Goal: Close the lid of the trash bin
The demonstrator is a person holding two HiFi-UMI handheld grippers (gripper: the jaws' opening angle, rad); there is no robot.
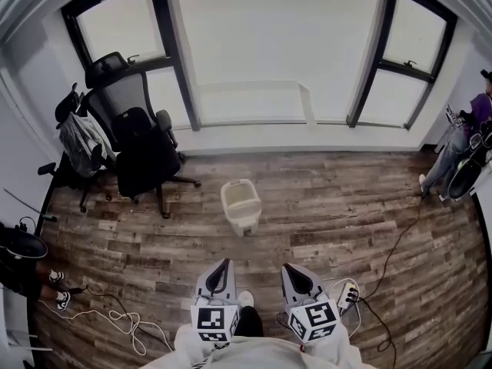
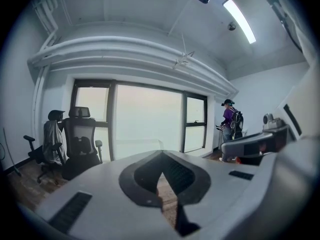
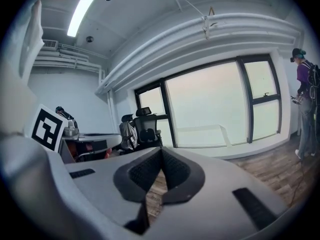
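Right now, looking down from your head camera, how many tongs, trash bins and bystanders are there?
Tongs: 2, the left tongs and the right tongs
Trash bins: 1, the trash bin
Bystanders: 2, the right bystander and the left bystander, only partly in view
Total: 5

Wood-plank floor beneath a wide dark-framed window; black office chairs at left, cables trailing across the boards, ceiling strip light lit.

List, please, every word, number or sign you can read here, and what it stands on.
None can be read.
The left claw and right claw carry only black-and-white square marker patterns, not words.
The trash bin shows no label.
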